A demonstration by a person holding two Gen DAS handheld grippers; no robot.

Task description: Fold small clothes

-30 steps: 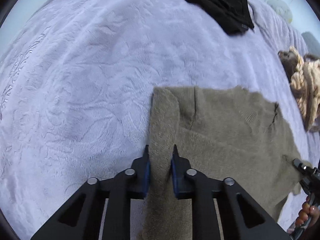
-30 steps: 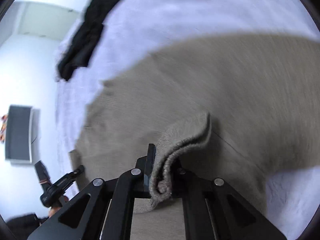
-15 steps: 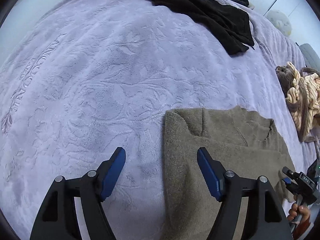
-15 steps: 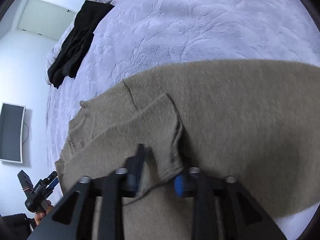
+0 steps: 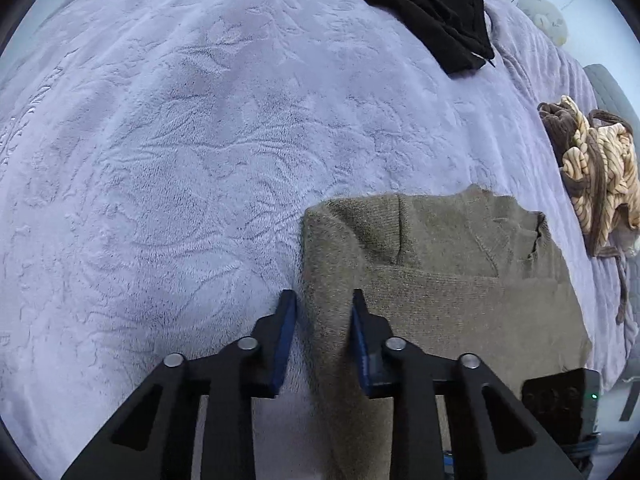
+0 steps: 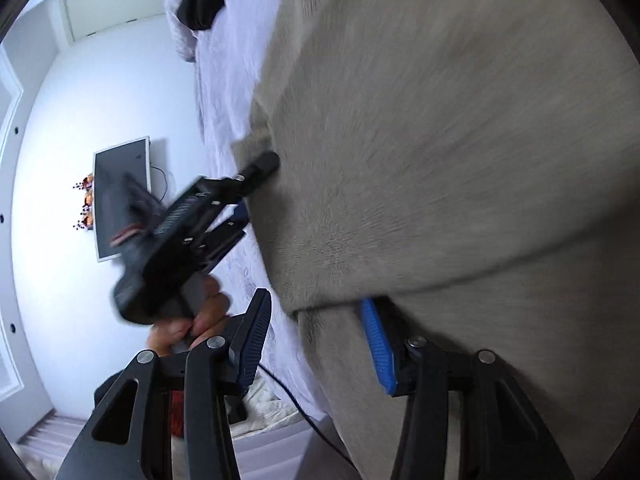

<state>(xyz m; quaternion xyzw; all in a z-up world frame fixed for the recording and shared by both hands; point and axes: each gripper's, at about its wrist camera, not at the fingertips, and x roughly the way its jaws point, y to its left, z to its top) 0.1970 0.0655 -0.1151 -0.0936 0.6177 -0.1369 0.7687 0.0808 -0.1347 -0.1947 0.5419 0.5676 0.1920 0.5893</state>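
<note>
Blue-padded fingers [image 5: 285, 332] of the left gripper [image 5: 323, 300] have just been closing and now pinch the folded left edge of the olive-brown knitted sweater [image 5: 440, 280], the cloth bunched up between both pads. That sweater lies flat on the lavender embossed plush blanket [image 5: 180, 160], spreading from the gripper out toward 3 o'clock in the left wrist view, its collar up at about 2 o'clock.

The right gripper [image 6: 316, 304] has also just been closing, yet its 2 black fingers with ribbed blue pads [image 6: 378, 344] stand apart. A corner of the sweater [image 6: 440, 160] hangs between them; its right pad lies against the cloth, the left pad stands clear of it, so nothing is pinched. This view is smeared with motion blur.

At 9 o'clock in the right wrist view the left gripper [image 6: 266, 162] shows, tips on the sweater's edge, with the person's hand [image 6: 196, 316] wrapped round its handle.

A crumpled black garment [image 5: 420, 4] lies at 1 o'clock in the left wrist view, well apart from the sweater. A tan and brown striped cloth bundle [image 5: 596, 172] sits at 3 o'clock near the bed's edge.
</note>
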